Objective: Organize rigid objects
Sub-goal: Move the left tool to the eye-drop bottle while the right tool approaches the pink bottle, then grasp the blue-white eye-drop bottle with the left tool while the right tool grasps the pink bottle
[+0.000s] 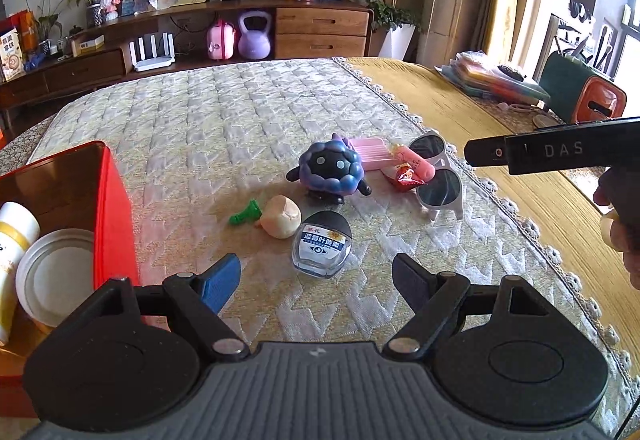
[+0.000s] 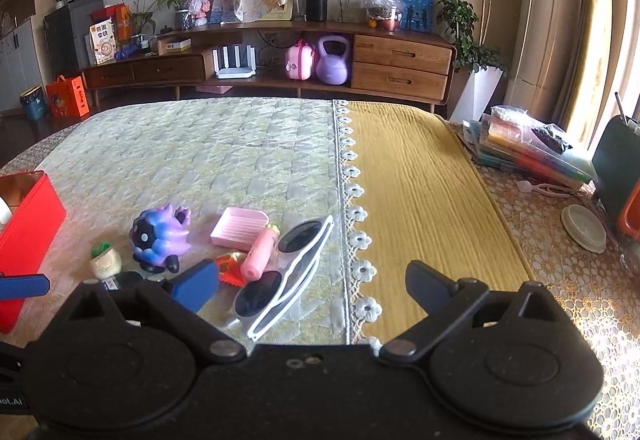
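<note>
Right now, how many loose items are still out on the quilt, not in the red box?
7: green-topped toy, small bottle, purple figurine, pink tray, pink tube, red wrapper, sunglasses. Smaller ones may hide behind these.

Small toys, bottle (image 1: 322, 248) and white sunglasses (image 1: 440, 175) cluster beside red box (image 1: 114, 215).

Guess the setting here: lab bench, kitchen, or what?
Most likely a home living room. A low wooden media console holds a router and a purple kettlebell, potted plants stand by curtained windows, and the work surface is a quilted cloth-covered table.
</note>
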